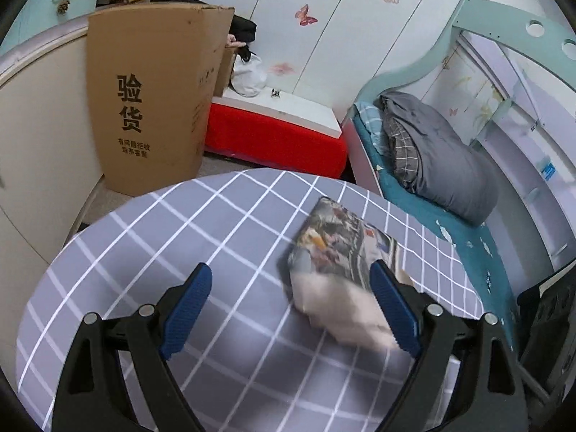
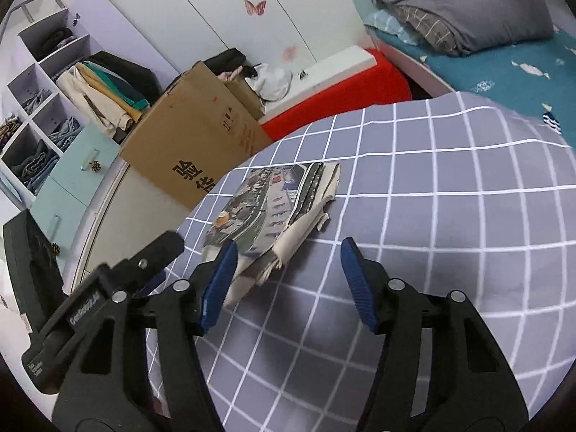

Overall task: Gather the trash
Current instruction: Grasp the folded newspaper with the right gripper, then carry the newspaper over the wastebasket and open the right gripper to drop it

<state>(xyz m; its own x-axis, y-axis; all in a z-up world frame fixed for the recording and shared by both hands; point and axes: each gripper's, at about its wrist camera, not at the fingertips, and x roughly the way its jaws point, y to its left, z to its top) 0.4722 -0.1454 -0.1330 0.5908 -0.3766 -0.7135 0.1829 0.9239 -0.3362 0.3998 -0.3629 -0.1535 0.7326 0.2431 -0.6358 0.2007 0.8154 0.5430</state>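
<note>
A folded, crumpled newspaper [image 1: 342, 244] [image 2: 266, 208] with colour photos lies on a round table under a grey cloth with a white grid [image 1: 180, 234] [image 2: 432, 252]. My left gripper [image 1: 291, 270] is wide open just above the cloth. The paper's pale near end lies between its blue pads, close against the right one, and neither pad presses it. My right gripper [image 2: 288, 244] is open too. The paper's near corner sits beside its left pad [image 2: 221, 277], and bare cloth fills the rest of the gap. Black parts of the left gripper [image 2: 151, 255] show at the left of the right wrist view.
A tall cardboard box [image 1: 151, 100] [image 2: 194, 144] stands on the floor beyond the table's far edge. Next to it is a red bench with a white top [image 1: 273, 136] [image 2: 342, 82]. A bed with a teal sheet and grey blanket [image 1: 432, 151] [image 2: 468, 7] is at the right. Shelves of clothes [image 2: 43, 90] are at the left.
</note>
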